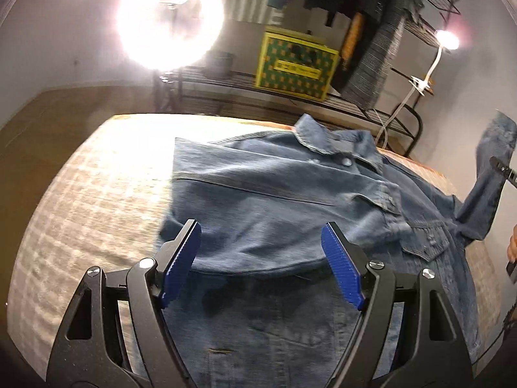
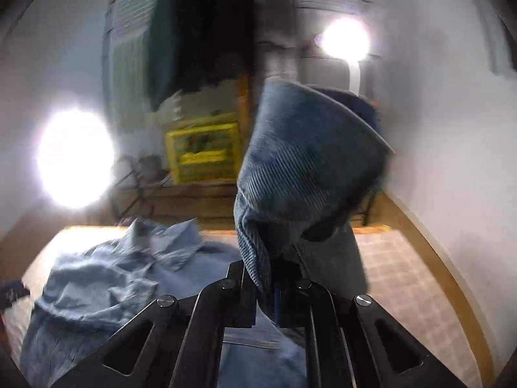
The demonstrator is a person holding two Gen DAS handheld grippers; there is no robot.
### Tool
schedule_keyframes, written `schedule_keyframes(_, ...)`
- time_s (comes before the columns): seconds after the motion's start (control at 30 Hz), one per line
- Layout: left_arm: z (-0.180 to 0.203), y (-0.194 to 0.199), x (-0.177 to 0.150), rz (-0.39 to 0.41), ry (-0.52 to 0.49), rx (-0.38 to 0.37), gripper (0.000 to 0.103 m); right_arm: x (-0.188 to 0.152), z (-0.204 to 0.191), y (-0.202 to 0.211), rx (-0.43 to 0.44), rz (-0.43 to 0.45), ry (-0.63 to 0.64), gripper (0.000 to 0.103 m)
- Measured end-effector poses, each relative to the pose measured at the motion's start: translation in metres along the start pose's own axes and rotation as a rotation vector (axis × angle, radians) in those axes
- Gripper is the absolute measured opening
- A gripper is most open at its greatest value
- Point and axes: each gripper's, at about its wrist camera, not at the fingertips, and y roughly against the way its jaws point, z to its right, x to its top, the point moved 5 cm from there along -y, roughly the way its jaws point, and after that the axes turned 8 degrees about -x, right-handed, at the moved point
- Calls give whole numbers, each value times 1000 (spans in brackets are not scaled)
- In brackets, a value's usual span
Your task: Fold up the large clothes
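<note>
A blue denim jacket (image 1: 274, 200) lies front up on the checked table cover (image 1: 97, 187), collar at the far side and its left sleeve side folded over the body. My left gripper (image 1: 260, 252) is open and empty, hovering just above the jacket's lower body. My right gripper (image 2: 274, 291) is shut on the jacket's right sleeve (image 2: 307, 161) and holds it lifted above the table. That raised sleeve also shows in the left wrist view (image 1: 491, 174) at the far right, with the right gripper (image 1: 504, 169) on it. The jacket body (image 2: 106, 284) lies crumpled at the left of the right wrist view.
A metal rack (image 1: 290, 93) behind the table holds a yellow-green box (image 1: 295, 64) and hanging dark clothes (image 1: 371, 32). Two bright lamps (image 1: 169, 19) (image 1: 447, 38) glare. A wooden floor (image 1: 64, 110) lies to the left. The table edge (image 2: 452, 278) runs along the right near the wall.
</note>
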Motion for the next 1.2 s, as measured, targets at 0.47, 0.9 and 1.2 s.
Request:
schedule_keyframes(0.47,-48,-12,0,-8,149,-28,79,-85,-211,-34,186,-90,445,6)
schedule_keyframes(0.9,26,-85,1,-187,253,-316,79,-92,-93,7,380,-136,177,76)
schedule_keyframes(1.2,58,-145,-8,-344,466,-481,79,-128,25,-6,213,-237,96,79)
